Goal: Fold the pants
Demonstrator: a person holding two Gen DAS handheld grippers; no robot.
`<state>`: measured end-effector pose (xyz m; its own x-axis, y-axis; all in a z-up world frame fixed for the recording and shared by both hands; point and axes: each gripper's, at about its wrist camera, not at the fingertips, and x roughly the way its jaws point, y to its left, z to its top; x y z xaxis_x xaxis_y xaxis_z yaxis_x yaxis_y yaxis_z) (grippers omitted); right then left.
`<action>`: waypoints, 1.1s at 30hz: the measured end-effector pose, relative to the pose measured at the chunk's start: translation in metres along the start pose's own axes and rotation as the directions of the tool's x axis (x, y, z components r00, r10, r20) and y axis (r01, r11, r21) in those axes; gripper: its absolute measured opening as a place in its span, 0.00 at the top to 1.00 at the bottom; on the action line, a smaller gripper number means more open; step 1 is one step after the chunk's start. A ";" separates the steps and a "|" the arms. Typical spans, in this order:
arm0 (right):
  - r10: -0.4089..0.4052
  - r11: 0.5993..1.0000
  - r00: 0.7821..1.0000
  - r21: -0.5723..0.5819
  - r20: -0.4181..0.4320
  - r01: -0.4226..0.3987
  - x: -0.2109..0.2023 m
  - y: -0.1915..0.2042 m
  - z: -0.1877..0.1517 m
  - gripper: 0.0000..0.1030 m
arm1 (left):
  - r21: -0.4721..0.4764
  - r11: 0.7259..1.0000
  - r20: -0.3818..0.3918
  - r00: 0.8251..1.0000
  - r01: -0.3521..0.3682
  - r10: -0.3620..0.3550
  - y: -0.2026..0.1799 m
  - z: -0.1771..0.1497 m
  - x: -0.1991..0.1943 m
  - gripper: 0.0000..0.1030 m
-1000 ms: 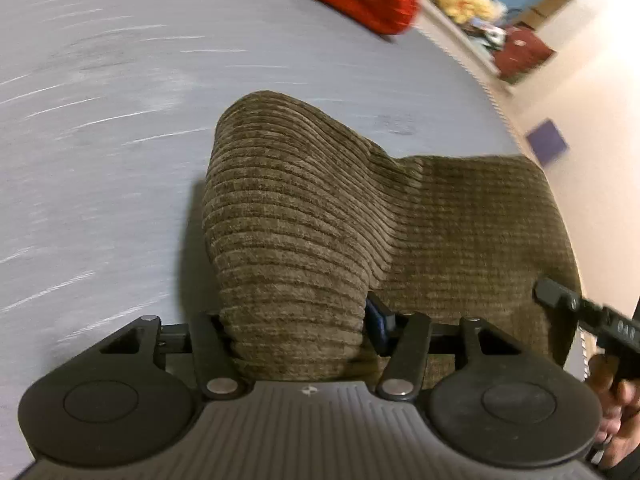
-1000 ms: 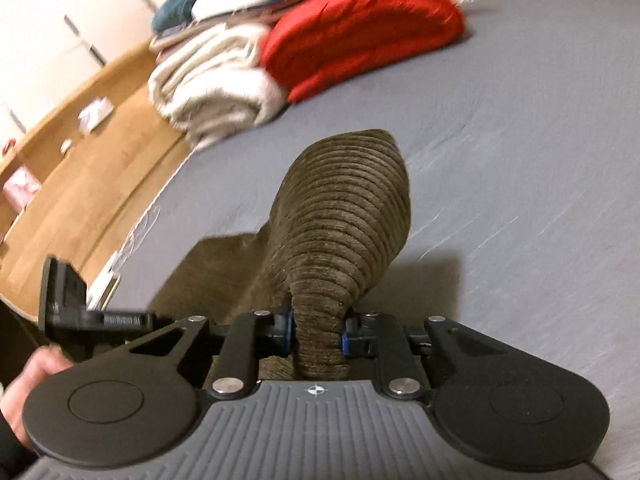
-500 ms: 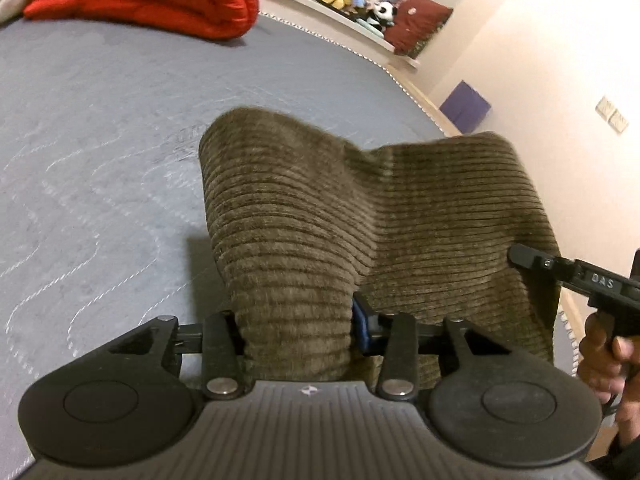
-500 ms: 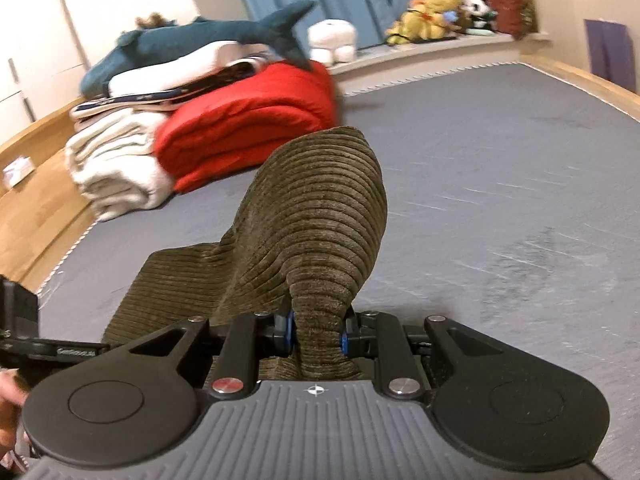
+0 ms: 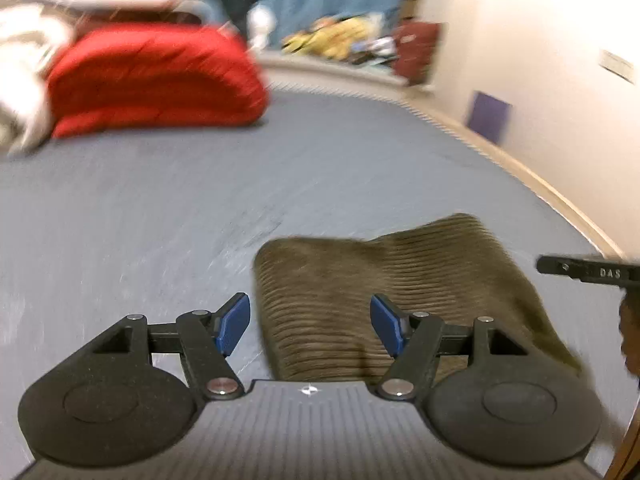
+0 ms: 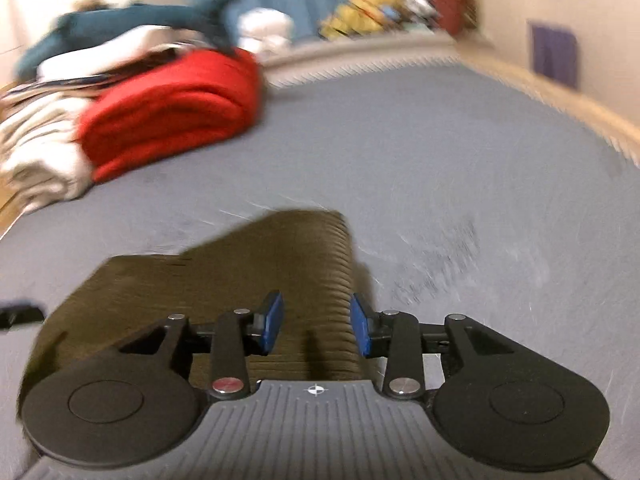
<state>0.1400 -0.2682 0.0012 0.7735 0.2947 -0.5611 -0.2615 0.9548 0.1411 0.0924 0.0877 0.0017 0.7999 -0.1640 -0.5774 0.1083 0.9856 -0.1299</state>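
Observation:
The olive-brown corduroy pants (image 5: 392, 280) lie folded on the grey mattress (image 5: 160, 208). My left gripper (image 5: 310, 328) is open, its blue pads spread on either side of the pants' left corner, holding nothing. In the right wrist view the pants (image 6: 256, 272) lie flat under my right gripper (image 6: 316, 328), which is open with its pads apart over the right edge of the cloth. The other gripper's black tip (image 5: 580, 270) shows at the right of the left wrist view. Both views are motion-blurred.
A folded red blanket (image 5: 152, 80) and white bedding (image 5: 20, 80) lie at the far left of the mattress. Stuffed toys (image 6: 372, 4) line the far ledge. The wall (image 5: 540, 60) and wooden bed edge (image 5: 560, 196) run along the right.
Both grippers were shut on raised folds of the pants; both have opened and let go. The pants have dropped flat onto the mattress, and both grippers have tilted up and drawn back.

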 end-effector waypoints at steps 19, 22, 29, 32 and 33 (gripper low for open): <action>0.105 0.956 0.971 -0.246 -0.213 -0.157 -0.017 0.025 -0.065 0.61 | 0.158 0.973 -0.280 0.953 0.166 -0.116 -0.021 -0.037 0.007 0.66; 0.079 0.953 0.958 -0.263 -0.276 -0.154 -0.012 0.024 -0.074 0.61 | 0.283 0.947 -0.361 0.931 0.155 -0.045 -0.030 -0.066 0.022 0.65; 0.035 0.968 0.975 -0.235 -0.220 -0.087 -0.033 0.030 -0.068 0.58 | 0.245 0.968 -0.231 0.973 0.058 0.000 -0.038 -0.059 -0.009 0.32; 0.019 0.979 0.993 -0.199 -0.116 -0.043 -0.057 0.036 -0.057 0.49 | 0.222 0.975 -0.088 0.995 -0.023 0.043 -0.056 -0.056 -0.037 0.15; 0.008 0.982 0.997 -0.186 -0.073 -0.022 -0.065 0.040 -0.053 0.42 | 0.204 0.978 -0.062 0.997 -0.035 0.049 -0.064 -0.053 -0.045 0.15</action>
<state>0.0481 -0.2510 0.0003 0.7271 0.2989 -0.6180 -0.3811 0.9245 -0.0012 0.0181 0.0299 -0.0071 0.7663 -0.1182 -0.6316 0.1987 0.9784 0.0579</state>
